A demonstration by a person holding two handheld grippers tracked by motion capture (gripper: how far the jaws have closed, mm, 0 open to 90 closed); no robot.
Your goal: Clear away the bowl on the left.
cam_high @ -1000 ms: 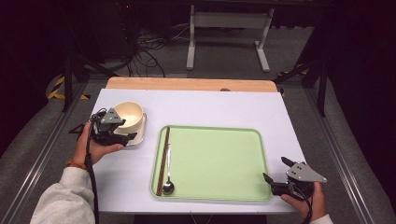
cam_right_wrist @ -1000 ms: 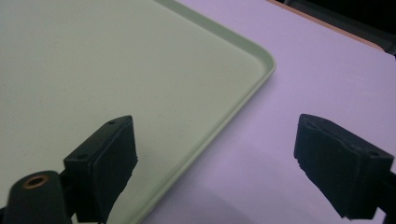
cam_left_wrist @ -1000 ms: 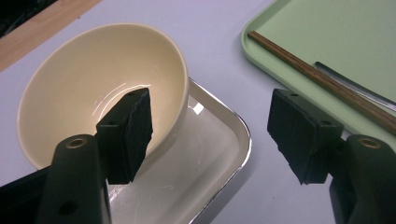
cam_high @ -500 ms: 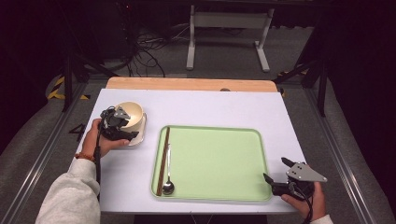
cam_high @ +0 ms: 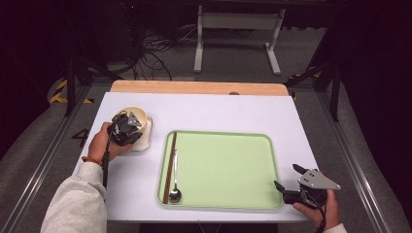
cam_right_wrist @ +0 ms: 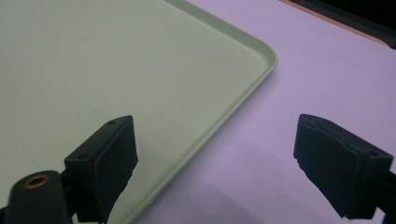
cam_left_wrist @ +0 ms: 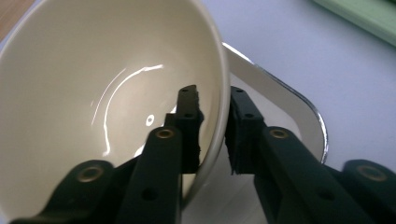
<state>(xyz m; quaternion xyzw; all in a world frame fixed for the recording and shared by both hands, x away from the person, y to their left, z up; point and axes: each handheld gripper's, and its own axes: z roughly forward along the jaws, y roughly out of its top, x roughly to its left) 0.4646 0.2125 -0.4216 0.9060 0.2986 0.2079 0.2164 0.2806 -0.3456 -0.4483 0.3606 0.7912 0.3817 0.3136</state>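
Pinching is what my left claw [cam_left_wrist: 212, 128] does now: its jaws have just been closing on the right-hand rim of the cream bowl [cam_left_wrist: 93, 93], one pad inside, one outside. Grip made, lift and move to the green tray [cam_high: 223, 170] left, I judge. Bowl sits mouth up, round, no long axis, on a white dish [cam_high: 145, 141] at the worktop's [cam_high: 218, 111] left. My right claw [cam_right_wrist: 224, 163] rests spread at the tray's near right corner.
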